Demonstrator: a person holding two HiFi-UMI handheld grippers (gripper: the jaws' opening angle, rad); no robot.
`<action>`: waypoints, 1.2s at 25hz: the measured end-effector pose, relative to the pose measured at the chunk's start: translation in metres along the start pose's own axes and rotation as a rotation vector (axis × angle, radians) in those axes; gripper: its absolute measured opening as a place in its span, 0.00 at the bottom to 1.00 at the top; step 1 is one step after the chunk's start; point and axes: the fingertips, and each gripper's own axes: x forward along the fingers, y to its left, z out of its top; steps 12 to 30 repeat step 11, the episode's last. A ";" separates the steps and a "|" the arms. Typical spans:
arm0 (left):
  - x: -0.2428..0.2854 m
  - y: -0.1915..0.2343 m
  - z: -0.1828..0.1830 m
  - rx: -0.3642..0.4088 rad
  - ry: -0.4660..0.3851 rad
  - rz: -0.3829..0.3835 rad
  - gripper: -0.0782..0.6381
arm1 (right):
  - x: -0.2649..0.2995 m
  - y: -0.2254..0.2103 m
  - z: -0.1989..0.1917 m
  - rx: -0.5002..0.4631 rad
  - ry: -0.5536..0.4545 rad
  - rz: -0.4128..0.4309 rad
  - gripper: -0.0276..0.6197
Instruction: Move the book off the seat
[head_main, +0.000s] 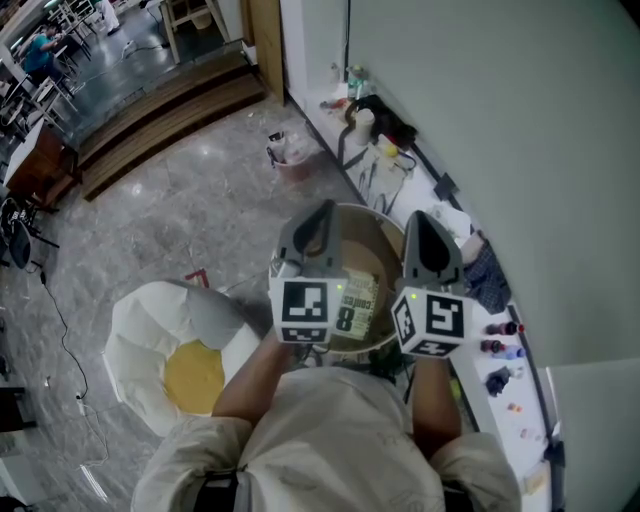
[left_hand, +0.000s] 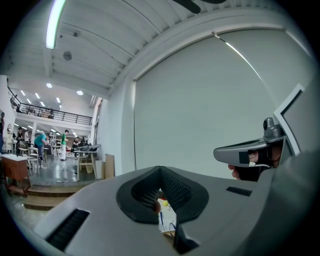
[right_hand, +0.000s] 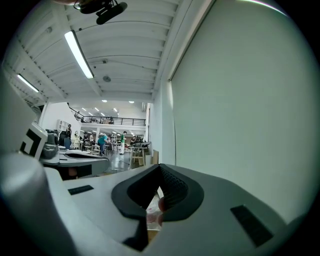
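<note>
Closest in, both forearms reached out level. The left gripper (head_main: 321, 210) had its jaws pressed fully together, and so did the right gripper (head_main: 423, 216). A scrap of printed paper peeked through the notch under each pair, but I couldn't tell if it was pinched. Between the two grippers, the book (head_main: 356, 305) with the big 8 on it sat at the near edge of the round seat (head_main: 382, 258). Off to the left was a white beanbag (head_main: 150, 340) on the floor. A cluttered white ledge (head_main: 482, 405) ran along the wall. Farther back were a red bin (head_main: 292, 160) and wooden steps (head_main: 160, 120).
</note>
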 end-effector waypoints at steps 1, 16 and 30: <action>0.000 0.000 0.000 0.000 0.001 -0.001 0.11 | 0.000 0.000 -0.001 -0.002 0.000 0.002 0.05; 0.000 -0.006 -0.003 0.004 0.012 0.004 0.11 | -0.006 -0.012 -0.008 0.003 0.020 -0.020 0.05; 0.000 -0.006 -0.003 0.004 0.012 0.004 0.11 | -0.006 -0.012 -0.008 0.003 0.020 -0.020 0.05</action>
